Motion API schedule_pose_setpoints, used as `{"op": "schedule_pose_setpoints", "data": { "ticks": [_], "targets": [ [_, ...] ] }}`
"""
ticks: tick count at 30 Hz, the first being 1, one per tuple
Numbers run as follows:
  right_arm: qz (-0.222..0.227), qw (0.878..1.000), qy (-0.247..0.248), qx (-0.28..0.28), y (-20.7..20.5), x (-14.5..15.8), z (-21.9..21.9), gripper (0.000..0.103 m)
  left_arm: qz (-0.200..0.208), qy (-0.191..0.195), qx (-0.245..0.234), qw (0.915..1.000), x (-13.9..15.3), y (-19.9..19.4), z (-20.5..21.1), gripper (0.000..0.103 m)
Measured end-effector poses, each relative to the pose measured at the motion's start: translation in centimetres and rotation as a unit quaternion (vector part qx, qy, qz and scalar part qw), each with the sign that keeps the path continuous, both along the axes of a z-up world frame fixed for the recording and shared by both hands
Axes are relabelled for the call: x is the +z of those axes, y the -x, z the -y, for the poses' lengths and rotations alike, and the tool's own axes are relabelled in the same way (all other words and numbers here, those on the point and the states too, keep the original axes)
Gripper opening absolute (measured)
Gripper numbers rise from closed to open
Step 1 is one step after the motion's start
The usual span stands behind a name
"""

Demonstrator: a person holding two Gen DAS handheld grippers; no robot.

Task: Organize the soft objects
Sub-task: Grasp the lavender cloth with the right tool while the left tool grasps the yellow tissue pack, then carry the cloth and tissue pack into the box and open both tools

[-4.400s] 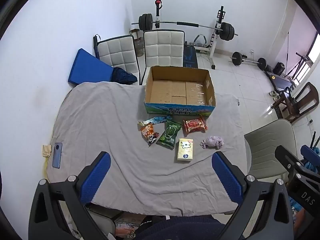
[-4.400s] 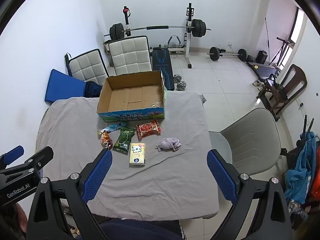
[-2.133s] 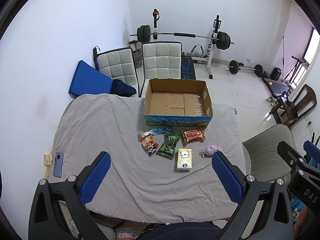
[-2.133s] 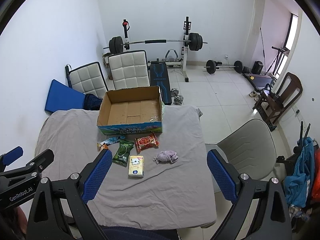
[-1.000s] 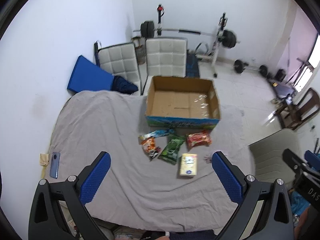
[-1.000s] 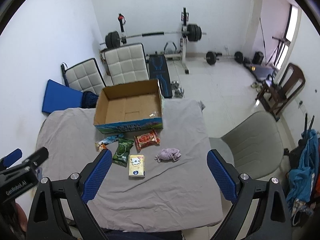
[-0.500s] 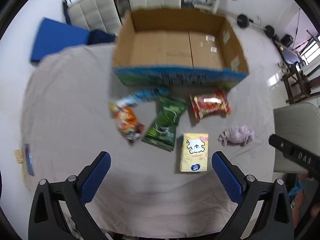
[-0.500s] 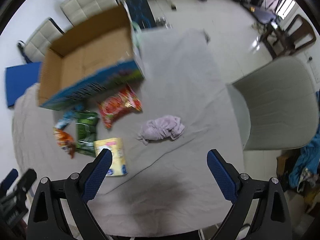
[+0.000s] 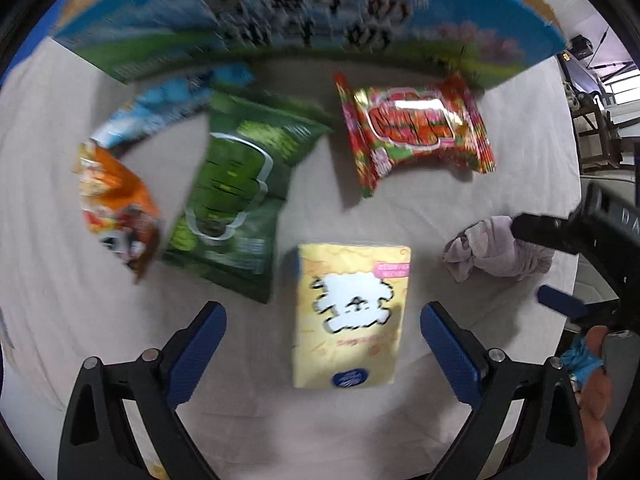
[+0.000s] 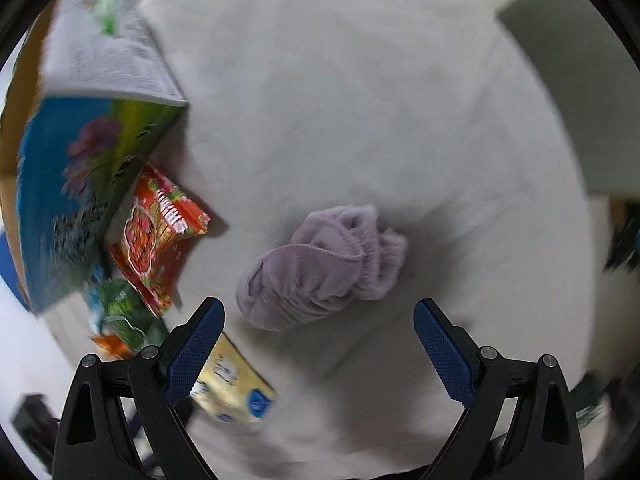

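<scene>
Now, under my right gripper [image 10: 318,338] I have the cloth [image 10: 320,272], a crumpled lilac bundle lying on the grey sheet [image 10: 360,120], and it sits just ahead of the blue pads [image 10: 440,344], roughly centred between them; the jaws are spread wide and touch nothing. To its left lies the red packet [image 10: 158,236], close against the corner of the box [image 10: 80,184], with the green packet [image 10: 120,316] and the yellow pack [image 10: 236,392] nearer my left finger. On the other side, my left gripper [image 9: 322,354] is also spread wide, and the yellow pack [image 9: 352,316] lies flat between its pads [image 9: 196,356] without either one touching it. Beyond it I see the green packet [image 9: 236,196], the orange packet [image 9: 116,208] to its left, a blue wrapper [image 9: 168,110] behind those, and the red packet [image 9: 416,128] just in front of the printed wall of the box [image 9: 312,24]. The cloth [image 9: 496,254] shows at the right edge there, with the right gripper [image 9: 560,268] over it. The left view is motion-blurred, so I cannot say whether that finger touches the cloth.
</scene>
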State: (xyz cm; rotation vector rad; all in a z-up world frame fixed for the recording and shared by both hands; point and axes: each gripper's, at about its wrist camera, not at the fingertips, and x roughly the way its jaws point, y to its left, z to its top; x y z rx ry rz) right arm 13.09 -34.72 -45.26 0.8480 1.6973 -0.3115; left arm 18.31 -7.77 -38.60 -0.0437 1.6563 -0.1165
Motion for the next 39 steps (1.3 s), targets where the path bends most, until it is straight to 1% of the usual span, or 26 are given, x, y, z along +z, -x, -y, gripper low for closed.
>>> {"op": "schedule_pose_setpoints", "data": {
  "ticks": [1, 2, 3, 4, 5, 6, 7, 8, 9, 11, 13, 14, 16, 18, 19, 20, 22, 24, 25, 28, 29, 33, 34, 35, 39],
  "targets": [
    [-0.004, 1.000, -0.013, -0.019, 0.1, -0.9, 0.2, 0.097, -0.007, 0.003, 0.005, 1.0000, -0.6, 0.0, 0.1, 0.099],
    [-0.005, 0.999, -0.023, -0.033, 0.0, -1.3, 0.3, 0.092, -0.012, 0.007, 0.009, 0.9999, -1.1, 0.0, 0.2, 0.099],
    [-0.010, 0.998, -0.034, -0.047, 0.1, -2.0, 0.4, 0.081, -0.015, 0.010, 0.012, 0.9998, -1.5, 0.0, 0.3, 0.099],
    [-0.017, 0.998, -0.039, -0.052, 0.0, -2.6, 0.5, 0.075, -0.019, 0.010, 0.014, 0.9997, -1.9, -0.1, 0.4, 0.097],
    [-0.018, 0.997, -0.047, -0.053, 0.0, -3.1, 0.6, 0.072, -0.020, 0.008, 0.014, 0.9997, -2.3, -0.1, 0.6, 0.094],
    [-0.017, 0.997, -0.053, -0.047, -0.2, -3.3, 0.6, 0.068, -0.022, 0.006, 0.011, 0.9997, -2.6, -0.1, 0.8, 0.093],
    [-0.017, 0.998, -0.054, -0.032, -0.4, -3.3, 0.5, 0.066, -0.022, 0.002, 0.007, 0.9997, -2.7, 0.0, 1.0, 0.093],
    [-0.019, 0.998, -0.052, -0.005, -0.8, -3.1, 0.3, 0.061, -0.019, -0.005, 0.001, 0.9998, -2.8, 0.1, 1.2, 0.093],
    [-0.023, 0.998, -0.046, 0.036, -1.2, -2.8, -0.2, 0.057, -0.017, -0.012, -0.006, 0.9998, -2.9, 0.2, 1.4, 0.093],
    [-0.034, 0.992, -0.026, 0.117, -1.6, -2.3, -1.1, 0.055, -0.017, -0.020, -0.019, 0.9995, -3.4, 0.4, 1.9, 0.093],
    [-0.044, 0.978, -0.004, 0.204, -1.5, -1.9, -1.9, 0.055, -0.017, -0.026, -0.023, 0.9992, -3.9, 0.5, 2.3, 0.093],
    [-0.047, 0.971, 0.003, 0.234, -1.3, -1.6, -2.3, 0.055, -0.016, -0.029, -0.026, 0.9991, -4.1, 0.6, 2.4, 0.093],
    [-0.056, 0.946, 0.030, 0.318, -0.7, -1.4, -3.5, 0.055, -0.019, -0.033, -0.030, 0.9988, -4.7, 1.0, 2.8, 0.093],
    [-0.046, 0.929, 0.057, 0.362, -0.3, -1.4, -4.3, 0.056, -0.025, -0.035, -0.033, 0.9986, -6.2, 0.9, 3.4, 0.093],
    [-0.040, 0.928, 0.061, 0.366, -0.3, -1.5, -4.5, 0.056, -0.026, -0.036, -0.035, 0.9984, -6.7, 1.0, 3.6, 0.093],
    [-0.032, 0.929, 0.067, 0.362, -0.3, -1.6, -4.6, 0.059, -0.027, -0.039, -0.038, 0.9981, -7.3, 1.1, 3.9, 0.093],
    [-0.022, 0.936, 0.074, 0.344, -0.4, -1.7, -4.4, 0.060, -0.028, -0.047, -0.050, 0.9972, -8.5, 1.4, 4.4, 0.093],
    [-0.018, 0.945, 0.079, 0.318, -0.5, -1.9, -4.2, 0.060, -0.028, -0.040, -0.051, 0.9975, -9.4, 1.7, 4.8, 0.085],
    [-0.018, 0.950, 0.078, 0.300, -0.4, -2.1, -4.0, 0.060, -0.021, -0.047, -0.055, 0.9972, -9.6, 1.9, 5.1, 0.084],
    [-0.028, 0.964, 0.062, 0.256, 0.1, -3.0, -3.1, 0.060, -0.007, -0.049, -0.057, 0.9972, -9.9, 2.2, 5.7, 0.072],
    [-0.024, 0.967, 0.061, 0.247, 0.5, -3.0, -2.6, 0.060, -0.003, -0.049, -0.054, 0.9973, -9.9, 2.3, 5.8, 0.062],
    [-0.009, 0.974, 0.053, 0.220, 1.0, -2.3, -1.6, 0.060, -0.005, -0.047, -0.041, 0.9980, -10.7, 2.5, 6.0, 0.061],
    [-0.006, 0.975, 0.052, 0.215, 1.7, -2.1, -1.3, 0.059, -0.005, -0.050, -0.039, 0.9980, -10.7, 2.6, 5.9, 0.061],
    [-0.005, 0.976, 0.053, 0.212, 1.6, -2.1, -1.4, 0.049, -0.003, -0.052, -0.039, 0.9979, -10.8, 2.8, 6.0, 0.061],
    [0.004, 0.975, 0.051, 0.216, 2.0, -1.5, -0.9, 0.046, 0.014, -0.057, -0.038, 0.9976, -9.7, 3.1, 6.3, 0.061]
  ]
}}
